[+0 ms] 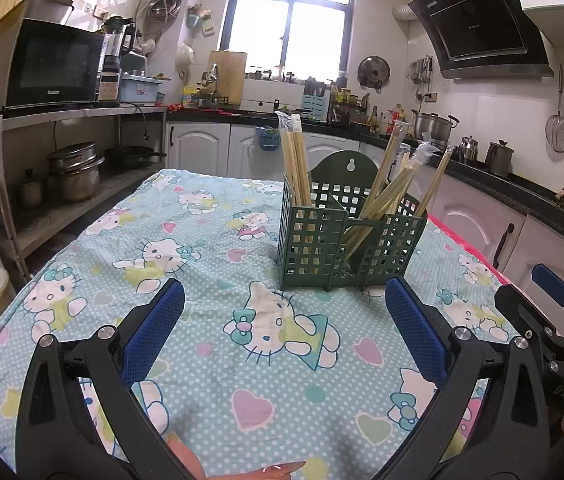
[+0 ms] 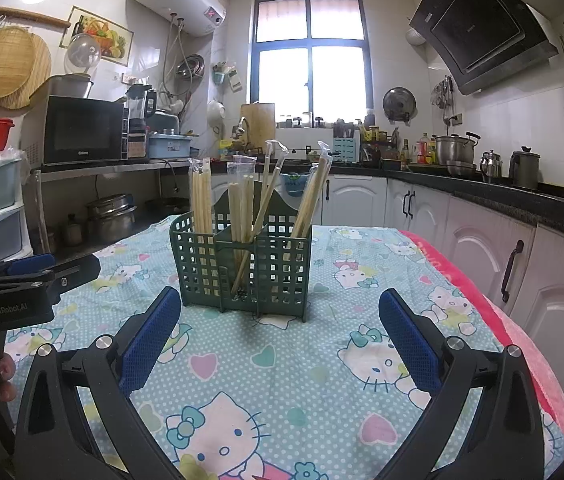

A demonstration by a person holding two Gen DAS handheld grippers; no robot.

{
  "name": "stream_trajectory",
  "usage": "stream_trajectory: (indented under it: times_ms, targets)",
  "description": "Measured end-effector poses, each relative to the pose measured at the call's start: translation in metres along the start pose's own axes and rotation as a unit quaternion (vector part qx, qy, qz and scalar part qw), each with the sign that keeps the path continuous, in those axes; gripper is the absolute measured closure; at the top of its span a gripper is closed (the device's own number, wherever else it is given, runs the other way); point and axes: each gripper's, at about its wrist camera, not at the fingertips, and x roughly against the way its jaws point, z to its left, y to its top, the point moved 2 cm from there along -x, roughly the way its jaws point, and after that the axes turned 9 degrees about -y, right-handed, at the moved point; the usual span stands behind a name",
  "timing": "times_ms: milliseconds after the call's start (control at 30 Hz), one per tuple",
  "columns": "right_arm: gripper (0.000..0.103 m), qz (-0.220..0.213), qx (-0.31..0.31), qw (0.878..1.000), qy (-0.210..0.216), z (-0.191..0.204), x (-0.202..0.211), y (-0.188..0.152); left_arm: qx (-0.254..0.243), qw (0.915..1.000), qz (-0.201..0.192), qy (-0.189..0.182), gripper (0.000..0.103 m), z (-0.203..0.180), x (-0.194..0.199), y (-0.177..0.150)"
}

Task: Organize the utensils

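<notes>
**Chopsticks stand sorted in the green holder; both grippers wait empty**

The green plastic holder stands upright on the cloth-covered counter, roughly in the middle, just ahead of both grippers. Its lattice walls split it into compartments, and bundles of wrapped chopsticks stand in them: one bundle upright in the left compartment, others leaning at angles in the middle and right ones. In the left wrist view the same holder sits slightly to the right, with leaning chopsticks fanning outward.

The left gripper is released, its blue pads spread wide with nothing between them. The right gripper is likewise spread and empty; it hangs near the holder without touching it.

The chopsticks look light, stiff and thin, and their clear plastic sleeves are likely slippery, so a pinch across the mid-shaft, above the holder's rim, should hold better than one at the crinkled sleeve tips. The holder itself seems light and could tip or slide on the loose cloth if a leaning bundle is tugged sideways; pulling upward along the stick's own line seems safer.
</notes>
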Motion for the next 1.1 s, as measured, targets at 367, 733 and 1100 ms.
stream_trajectory:
  times_ms: [367, 733, 1100]
  targets:
    - [0.006, -0.001, 0.000, 1.000, -0.002, 0.000, 0.000, -0.001, 0.003, 1.0000, 0.000, -0.003, 0.010, 0.000, 0.001, -0.001]
    - [0.006, 0.017, -0.017, 1.000, -0.016, -0.009, -0.006, 0.000, 0.020, 0.9997, 0.014, -0.001, 0.010, 0.000, -0.007, 0.002]
    - [0.006, 0.147, -0.086, 0.977, -0.129, -0.104, -0.087, 0.011, 0.065, 0.9694, 0.182, 0.151, 0.010, 0.130, -0.089, 0.025]
